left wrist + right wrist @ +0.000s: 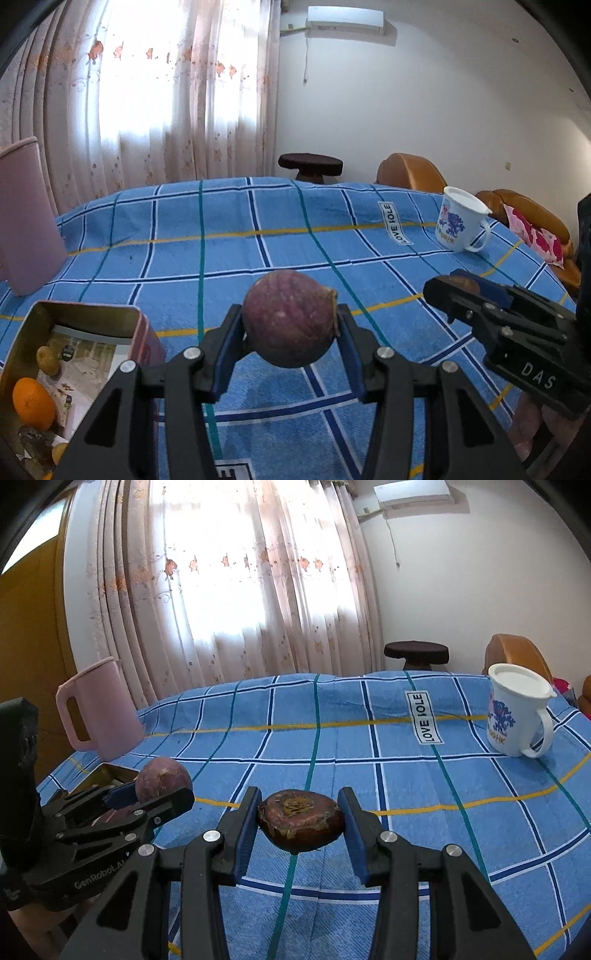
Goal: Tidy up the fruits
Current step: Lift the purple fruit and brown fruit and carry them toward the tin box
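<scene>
My left gripper (290,326) is shut on a round purple passion fruit (290,319) and holds it above the blue checked cloth; it also shows in the right wrist view (162,775). My right gripper (301,821) is shut on a flat brown water chestnut (301,819), held above the cloth; this gripper shows at the right in the left wrist view (458,291). An open metal tin (85,314) at lower left holds an orange (33,404) and a small yellow-green fruit (47,360). The tin's corner shows in the right wrist view (114,771).
A pink jug (99,716) stands at the table's far left. A white printed mug (517,709) stands at the far right, also in the left wrist view (461,221). A dark stool (415,653) and orange sofa (410,171) lie beyond the table.
</scene>
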A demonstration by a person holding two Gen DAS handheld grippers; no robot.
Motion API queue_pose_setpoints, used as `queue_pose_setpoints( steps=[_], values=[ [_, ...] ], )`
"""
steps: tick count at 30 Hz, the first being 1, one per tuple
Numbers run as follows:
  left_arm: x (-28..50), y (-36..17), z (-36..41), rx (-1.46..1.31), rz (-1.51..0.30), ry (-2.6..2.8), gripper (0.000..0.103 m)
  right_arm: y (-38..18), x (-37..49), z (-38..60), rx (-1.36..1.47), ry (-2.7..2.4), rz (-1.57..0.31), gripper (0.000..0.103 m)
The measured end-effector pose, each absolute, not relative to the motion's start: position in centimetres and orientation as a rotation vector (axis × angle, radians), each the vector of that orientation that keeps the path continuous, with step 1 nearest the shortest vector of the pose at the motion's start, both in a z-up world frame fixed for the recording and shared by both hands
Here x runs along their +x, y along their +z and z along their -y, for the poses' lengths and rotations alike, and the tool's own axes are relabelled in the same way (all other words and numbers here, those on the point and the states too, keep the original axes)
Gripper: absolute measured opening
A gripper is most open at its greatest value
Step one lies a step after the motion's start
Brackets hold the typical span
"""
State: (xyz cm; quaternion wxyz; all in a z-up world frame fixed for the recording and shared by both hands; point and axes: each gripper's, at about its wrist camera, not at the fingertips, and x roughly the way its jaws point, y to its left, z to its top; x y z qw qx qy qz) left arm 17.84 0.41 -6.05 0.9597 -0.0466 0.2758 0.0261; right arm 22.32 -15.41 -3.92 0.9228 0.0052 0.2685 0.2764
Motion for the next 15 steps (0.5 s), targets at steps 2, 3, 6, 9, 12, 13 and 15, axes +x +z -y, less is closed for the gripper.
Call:
queue_pose_setpoints(
  steps=[2, 3, 6, 9, 12, 13, 15],
  values=[
    [17.6, -6.0, -0.4, -0.092, -0.547, 0.057, 0.051, -3.8, 22.2, 15.5, 0.012, 0.569, -0.538, 0.045],
    [17.4, -5.9, -0.3, -0.091, -0.539, 0.06, 0.051, -3.8, 22.1, 15.6, 0.013, 0.569, -0.532, 0.045],
    [16.9, -5.7, -0.2, -0.085, -0.516, 0.068, 0.051, -3.6, 21.8, 15.6, 0.009, 0.572, -0.51, 0.045],
    [16.4, -5.5, -0.1, -0.075, -0.49, 0.076, 0.051, -3.5, 21.5, 15.5, 0.004, 0.573, -0.494, 0.045],
    [16.0, -5.2, 0.1, -0.062, -0.467, 0.083, 0.051, -3.4, 21.3, 15.5, -0.001, 0.575, -0.481, 0.045],
    [15.9, -5.2, 0.2, -0.058, -0.462, 0.084, 0.051, -3.3, 21.3, 15.5, -0.002, 0.575, -0.478, 0.045],
    [15.7, -5.0, 0.3, -0.049, -0.449, 0.09, 0.051, -3.3, 21.1, 15.6, -0.004, 0.575, -0.47, 0.045]
  ],
)
